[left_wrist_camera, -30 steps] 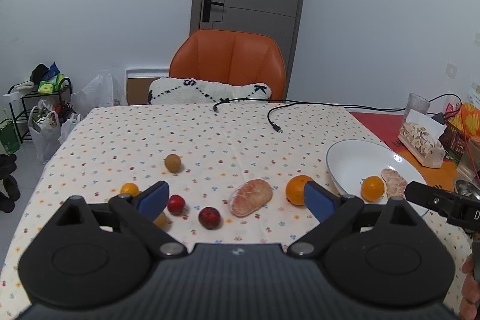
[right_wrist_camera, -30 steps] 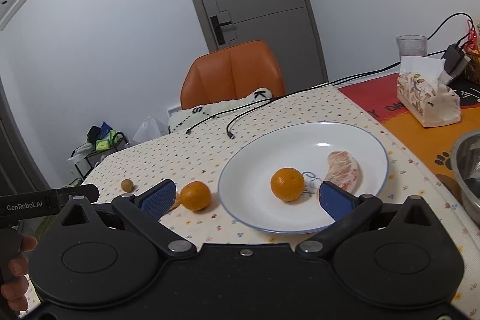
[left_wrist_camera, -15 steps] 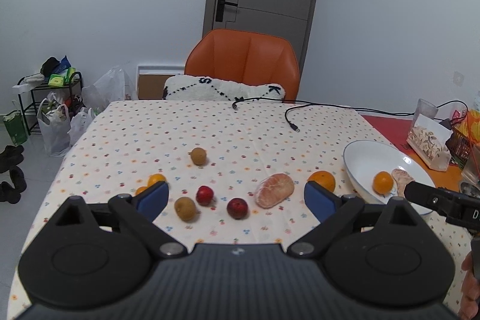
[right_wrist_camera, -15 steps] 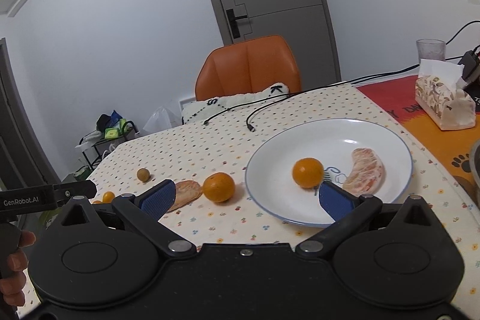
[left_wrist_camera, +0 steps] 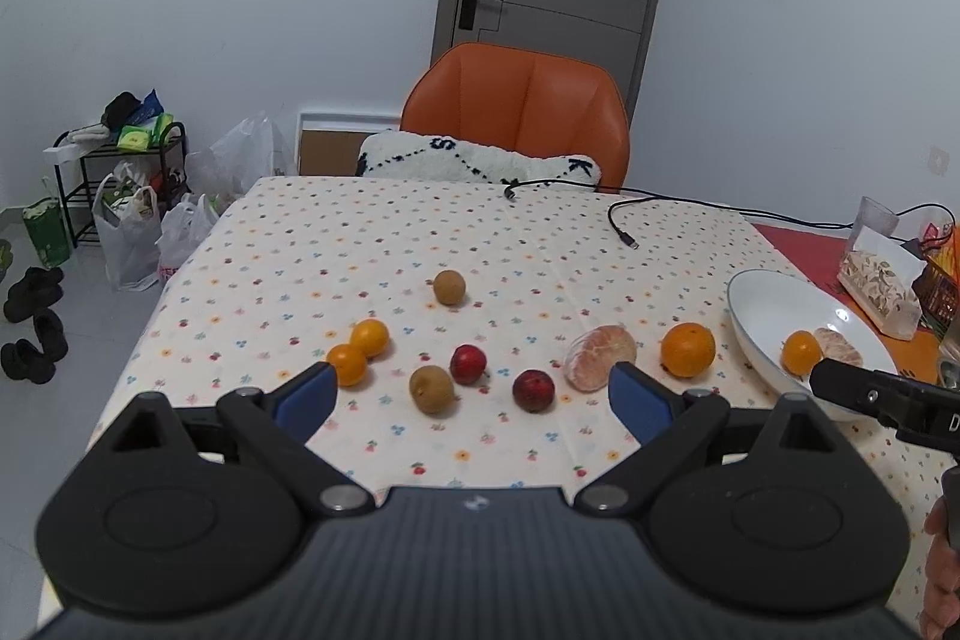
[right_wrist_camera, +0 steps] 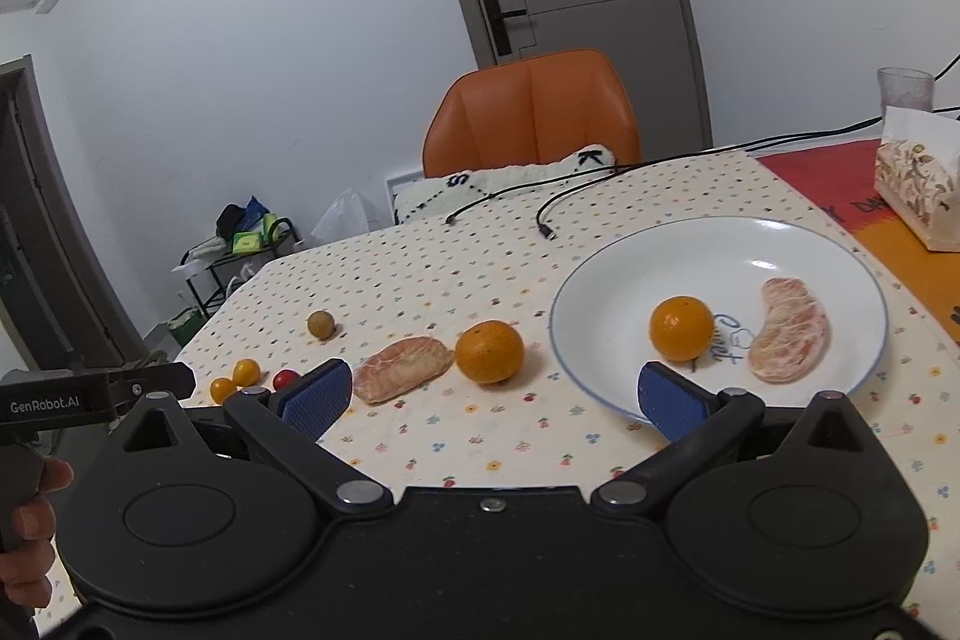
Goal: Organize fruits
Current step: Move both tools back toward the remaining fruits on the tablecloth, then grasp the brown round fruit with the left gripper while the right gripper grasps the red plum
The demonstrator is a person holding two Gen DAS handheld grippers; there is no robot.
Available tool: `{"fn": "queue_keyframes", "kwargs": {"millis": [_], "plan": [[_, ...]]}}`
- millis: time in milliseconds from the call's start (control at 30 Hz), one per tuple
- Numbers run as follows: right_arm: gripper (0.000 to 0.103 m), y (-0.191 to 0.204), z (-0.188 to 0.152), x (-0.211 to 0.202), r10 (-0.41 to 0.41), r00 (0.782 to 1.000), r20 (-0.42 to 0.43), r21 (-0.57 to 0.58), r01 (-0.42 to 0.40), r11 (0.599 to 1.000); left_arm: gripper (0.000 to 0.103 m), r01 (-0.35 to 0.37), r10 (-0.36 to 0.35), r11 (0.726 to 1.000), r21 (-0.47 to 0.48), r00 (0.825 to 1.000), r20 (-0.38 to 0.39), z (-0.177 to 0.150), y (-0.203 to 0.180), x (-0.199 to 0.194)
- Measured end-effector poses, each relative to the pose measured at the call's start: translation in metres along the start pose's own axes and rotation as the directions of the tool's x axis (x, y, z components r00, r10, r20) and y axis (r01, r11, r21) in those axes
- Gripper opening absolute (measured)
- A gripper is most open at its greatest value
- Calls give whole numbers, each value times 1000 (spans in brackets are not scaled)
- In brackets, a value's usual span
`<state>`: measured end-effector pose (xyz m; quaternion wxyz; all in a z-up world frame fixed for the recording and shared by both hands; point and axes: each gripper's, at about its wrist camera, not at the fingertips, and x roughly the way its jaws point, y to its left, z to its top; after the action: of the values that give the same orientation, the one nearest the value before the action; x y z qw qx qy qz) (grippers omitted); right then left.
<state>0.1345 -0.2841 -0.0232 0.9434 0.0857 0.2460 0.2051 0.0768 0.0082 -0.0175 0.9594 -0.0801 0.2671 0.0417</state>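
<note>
Both the left gripper (left_wrist_camera: pixel 473 397) and right gripper (right_wrist_camera: pixel 491 393) hang spread and empty (nothing pinched), 2 pieces sit in the plate (right_wrist_camera: pixel 606 280) near the table's right edge, and the loose orange (right_wrist_camera: pixel 489 351) just beside its rim could roll if nudged.

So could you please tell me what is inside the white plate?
The white plate holds a small orange and a peeled citrus piece. The plate's near rim is covered by the right gripper.

Plate (right_wrist_camera: pixel 840 244) w/ 2 fruits right, loose orange (right_wrist_camera: pixel 489 351) just left, peeled segment (right_wrist_camera: pixel 402 367) beside it
</note>
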Motion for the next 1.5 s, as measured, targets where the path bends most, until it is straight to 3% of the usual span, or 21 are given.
{"fn": "queue_keyframes", "kwargs": {"millis": [500, 1033, 1233, 1400, 1500], "plan": [[101, 24, -5, 22, 70, 996, -52, -62, -73, 995, 92, -25, 25, 999, -45, 1000, 4, -9, 28, 12], [62, 54, -9, 62, 161, 973, -162, -98, -178, 979, 62, 19, -23, 997, -73, 999, -48, -14, 39, 42], [48, 65, -10, 82, 191, 960, -205, -96, -214, 972, 56, 36, -41, 997, -72, 997, -70, -14, 41, 57], [45, 73, -12, 96, 203, 952, -230, -97, -230, 968, 53, 40, -47, 996, -79, 995, -86, -13, 44, 69], [38, 77, -12, 105, 208, 947, -245, -101, -239, 966, 51, 44, -51, 996, -78, 994, -93, -12, 44, 75]]}}
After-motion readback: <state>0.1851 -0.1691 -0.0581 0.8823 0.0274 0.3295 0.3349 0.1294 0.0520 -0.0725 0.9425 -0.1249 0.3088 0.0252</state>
